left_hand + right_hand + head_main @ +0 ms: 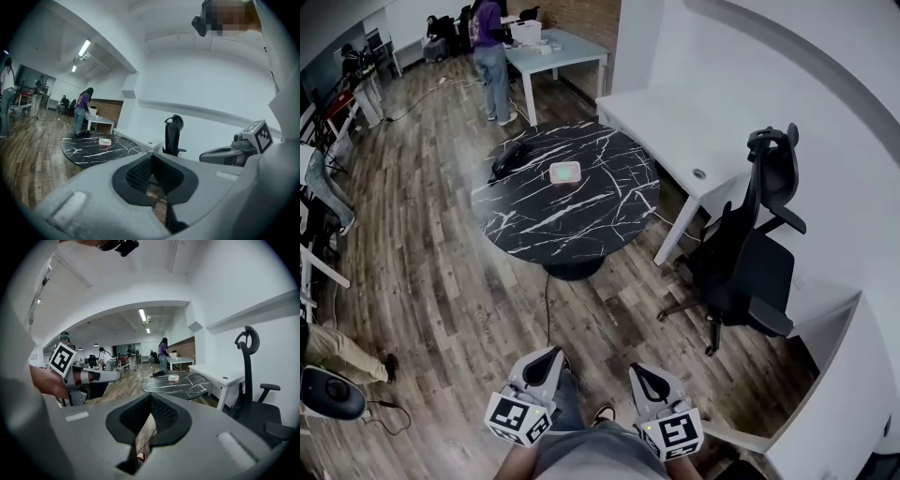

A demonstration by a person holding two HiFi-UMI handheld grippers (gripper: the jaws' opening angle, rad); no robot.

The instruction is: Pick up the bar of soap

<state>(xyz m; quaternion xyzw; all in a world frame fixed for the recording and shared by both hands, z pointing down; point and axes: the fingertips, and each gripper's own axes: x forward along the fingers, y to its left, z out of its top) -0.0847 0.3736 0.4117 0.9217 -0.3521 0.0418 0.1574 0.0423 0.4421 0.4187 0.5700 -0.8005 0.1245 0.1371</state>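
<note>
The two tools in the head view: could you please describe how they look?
The left tool and right tool match. Both have light grey moulded shells that taper to a point, and black ribbed pads line the inside. Each carries a marker cube at its rear, printed with black-and-white square patterns.

You cannot see the small pale pink bar of soap with a green patch (565, 172) well, because it is too small on the round black marble surface (609, 202). The dark thing (506, 157) lying near it is too small to tell what it is. The surface's dark foot (572, 270) is mostly hidden under its top. The person in the purple top (490, 47) is cut off at the top edge. Your own grey body (591, 459) is cut off at the bottom edge.
</note>
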